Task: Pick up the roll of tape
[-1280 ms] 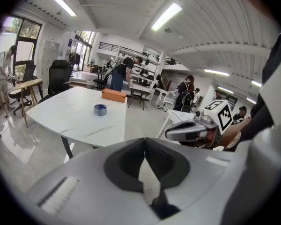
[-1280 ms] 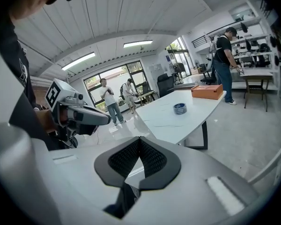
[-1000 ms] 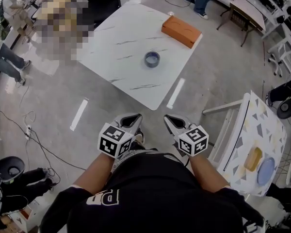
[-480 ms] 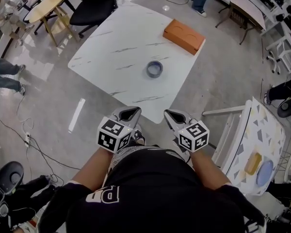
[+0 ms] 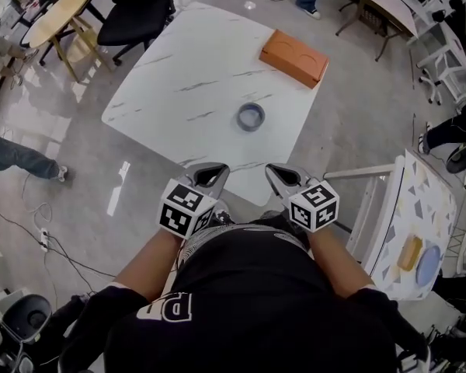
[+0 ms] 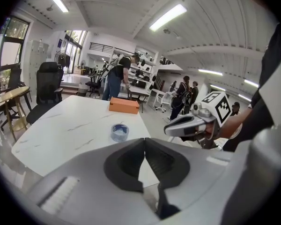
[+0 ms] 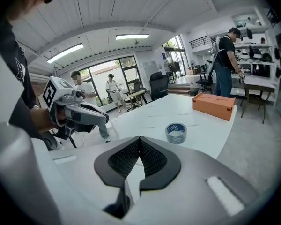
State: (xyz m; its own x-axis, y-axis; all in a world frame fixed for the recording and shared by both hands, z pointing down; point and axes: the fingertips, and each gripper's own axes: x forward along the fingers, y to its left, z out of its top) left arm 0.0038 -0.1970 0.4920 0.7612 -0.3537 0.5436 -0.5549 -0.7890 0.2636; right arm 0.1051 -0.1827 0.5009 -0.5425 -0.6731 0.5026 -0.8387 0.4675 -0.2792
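Both shut, empty: left tongs (image 5: 208, 171), right tongs (image 5: 280, 172). Tape (image 5: 250, 116) flat on bench (image 5: 179, 76), hole up, dead ahead between them, well apart, marginally nearer right tongs.

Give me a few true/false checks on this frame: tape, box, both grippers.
1. The roll of tape lies flat on the white table, apart from the orange box. True.
2. The left gripper is shut on the roll of tape. False: its jaws are together with nothing between them, and the tape is out on the table ahead.
3. The right gripper has its jaws together and holds nothing. True.
4. The orange box sits at the middle of the table. False: it sits by a far edge, beyond the tape.
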